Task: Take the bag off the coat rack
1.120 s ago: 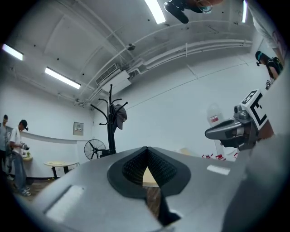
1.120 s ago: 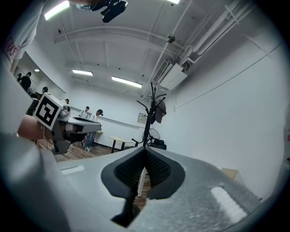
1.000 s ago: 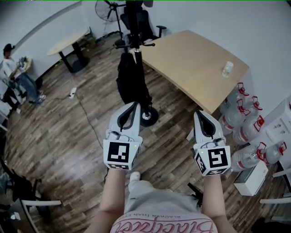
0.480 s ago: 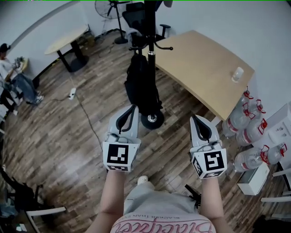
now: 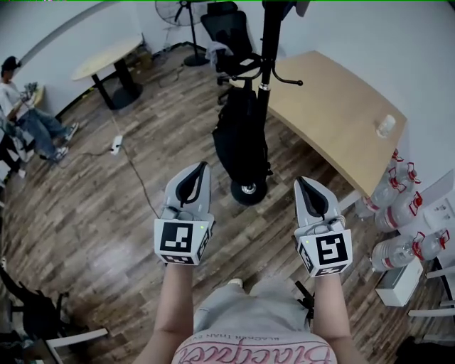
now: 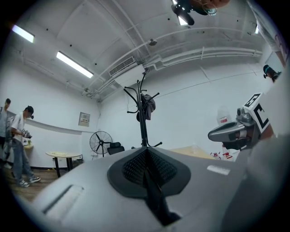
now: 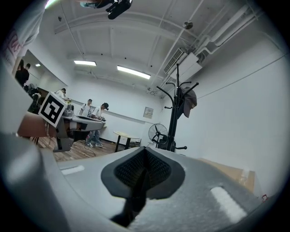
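Bag [image 5: 240, 142]: black, hanging low on the coat rack [image 5: 267, 64] pole, bottom just above the round base [image 5: 249, 190]. It sits ahead of both grippers, roughly between their lines and a bit nearer the left one. No contact with either.

Left gripper [image 5: 204, 166]: jaws pressed together, nothing between them. Its own view shows the closed left gripper [image 6: 146, 156] aimed at the rack pole [image 6: 143, 122], with a grey cap-like item [image 6: 147, 103] on the top hooks.

Right gripper [image 5: 301, 182]: jaws also pressed together and empty. In its view the right gripper [image 7: 144, 158] has the rack [image 7: 174, 118] ahead and slightly right of centre, with the same grey item [image 7: 189, 100] up top.

Both grippers are held about level, side by side and well apart.

Surroundings:
- Wooden desk [image 5: 334, 114] is beyond the right gripper, with a cup [image 5: 386, 126] at its far edge.
- Water bottles [image 5: 398, 206] are on the floor right of the right gripper.
- Black office chair [image 5: 227, 35] and a floor fan [image 5: 174, 11] are past the rack.
- A seated person [image 5: 28, 114] is far left of the left gripper.
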### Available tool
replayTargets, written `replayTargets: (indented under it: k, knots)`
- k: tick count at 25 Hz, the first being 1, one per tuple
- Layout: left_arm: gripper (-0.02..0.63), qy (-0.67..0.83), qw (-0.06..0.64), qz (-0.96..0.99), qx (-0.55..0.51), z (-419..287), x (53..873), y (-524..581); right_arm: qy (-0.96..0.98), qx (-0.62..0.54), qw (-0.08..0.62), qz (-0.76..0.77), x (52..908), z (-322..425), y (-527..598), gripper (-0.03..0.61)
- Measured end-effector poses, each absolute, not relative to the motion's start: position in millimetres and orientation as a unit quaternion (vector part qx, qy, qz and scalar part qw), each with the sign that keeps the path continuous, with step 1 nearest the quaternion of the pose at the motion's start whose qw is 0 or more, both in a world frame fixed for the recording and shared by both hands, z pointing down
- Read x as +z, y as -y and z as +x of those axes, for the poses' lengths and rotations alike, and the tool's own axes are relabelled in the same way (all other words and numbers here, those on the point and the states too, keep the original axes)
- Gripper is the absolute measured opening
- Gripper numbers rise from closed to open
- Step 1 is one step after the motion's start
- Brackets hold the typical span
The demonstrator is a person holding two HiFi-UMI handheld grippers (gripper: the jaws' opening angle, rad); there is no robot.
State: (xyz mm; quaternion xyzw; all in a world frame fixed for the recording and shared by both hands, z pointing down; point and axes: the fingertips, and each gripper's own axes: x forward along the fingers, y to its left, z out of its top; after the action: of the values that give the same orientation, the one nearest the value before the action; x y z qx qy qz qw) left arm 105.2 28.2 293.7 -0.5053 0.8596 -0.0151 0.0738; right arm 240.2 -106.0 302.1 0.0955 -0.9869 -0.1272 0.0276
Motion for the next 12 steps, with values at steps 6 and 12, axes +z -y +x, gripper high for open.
replayTargets:
  k: [6, 12]
  knots:
    - [0.018, -0.866, 0.07, -0.496, -0.011, 78.6, 296.6, -43.8, 0.987, -0.126, 0.037, 0.089, 305.8, 213.5, 100.0, 0.002]
    - [0.018, -0.873, 0.066, -0.484, -0.016, 54.2, 302.6, -50.9, 0.989, -0.124, 0.042, 0.068, 314.7, 183.1, 101.6, 0.002]
